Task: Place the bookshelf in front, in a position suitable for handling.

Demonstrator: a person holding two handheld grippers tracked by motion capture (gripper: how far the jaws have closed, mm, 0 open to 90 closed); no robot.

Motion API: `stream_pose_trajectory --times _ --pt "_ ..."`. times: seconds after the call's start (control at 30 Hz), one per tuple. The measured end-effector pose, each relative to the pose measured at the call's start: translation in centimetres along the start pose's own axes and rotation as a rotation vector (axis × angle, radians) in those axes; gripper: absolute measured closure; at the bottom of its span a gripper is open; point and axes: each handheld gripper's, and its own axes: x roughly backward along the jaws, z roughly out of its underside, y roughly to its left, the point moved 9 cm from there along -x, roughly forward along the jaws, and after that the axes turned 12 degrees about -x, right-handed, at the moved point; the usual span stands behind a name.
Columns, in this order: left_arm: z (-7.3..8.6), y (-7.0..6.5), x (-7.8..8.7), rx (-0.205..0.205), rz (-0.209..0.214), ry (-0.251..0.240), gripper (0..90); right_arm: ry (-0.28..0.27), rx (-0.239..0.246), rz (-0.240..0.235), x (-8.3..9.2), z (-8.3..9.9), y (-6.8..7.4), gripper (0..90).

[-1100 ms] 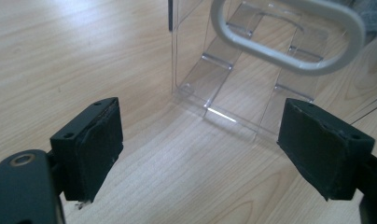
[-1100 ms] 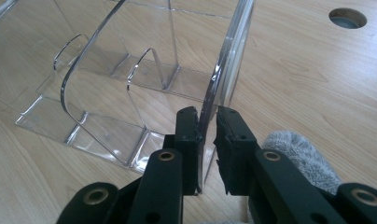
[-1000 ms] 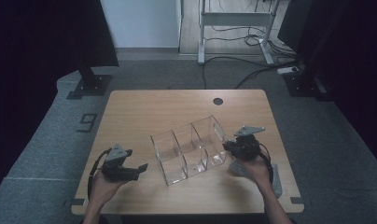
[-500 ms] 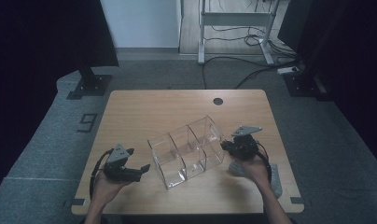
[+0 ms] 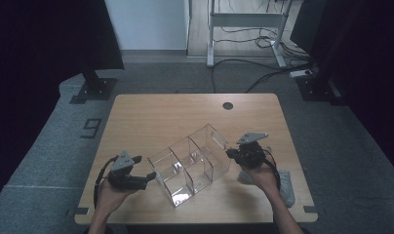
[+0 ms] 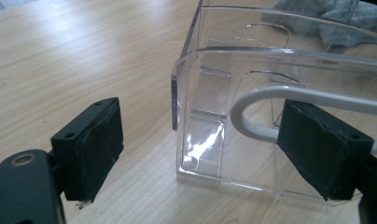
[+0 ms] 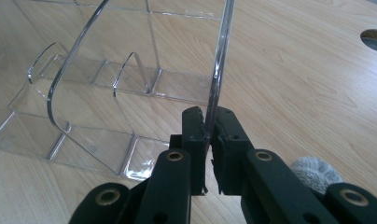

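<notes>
You have one clear acrylic organiser [image 5: 192, 163] on the one wooden table [image 5: 151, 114], and it is split into three compartments. You hold two grippers, the left gripper [image 5: 147, 177] near the table's left and the right gripper [image 5: 230, 153] at the right. One grey cloth [image 5: 285, 183] lies at the near right corner. The tabletop has one round cable hole [image 5: 227, 105] at its far side. One floor marking [image 5: 90, 127], a digit, sits left of the table.

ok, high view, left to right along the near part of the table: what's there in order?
left gripper → clear acrylic organizer → right gripper → grey cloth, all on the wooden table.
</notes>
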Motion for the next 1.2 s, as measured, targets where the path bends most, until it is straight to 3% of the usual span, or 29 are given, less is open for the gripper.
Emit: stream_pose_trajectory --times 0.13,0.37,0.57,0.73,0.77,0.9,1.2 --pt "0.1 -0.4 -0.3 -0.021 0.020 0.003 15.7 0.005 0.008 -0.014 -0.1 0.0 0.4 84.0" --pt "0.2 -0.6 -0.3 -0.009 0.049 -0.018 21.1 0.003 0.010 -0.013 -0.1 0.0 0.4 83.8" --pt "0.2 -1.2 -0.6 -0.022 0.085 -0.030 24.9 0.000 0.001 -0.028 -0.2 -0.1 0.5 83.8" --pt "0.2 -1.4 -0.8 -0.034 0.081 -0.024 28.9 0.004 0.014 -0.025 -0.3 -0.2 0.6 84.0" --pt "0.2 -1.4 -0.7 -0.038 0.092 -0.024 35.0 0.004 0.015 -0.027 -0.4 -0.2 0.6 84.0" --pt "0.1 -1.6 -0.5 -0.050 0.097 -0.022 41.4 0.008 0.020 -0.032 -0.5 -0.4 0.5 84.3" --pt "0.0 -1.4 -0.5 -0.047 0.055 -0.008 42.7 0.003 0.014 -0.038 -1.7 -1.5 0.0 84.9"
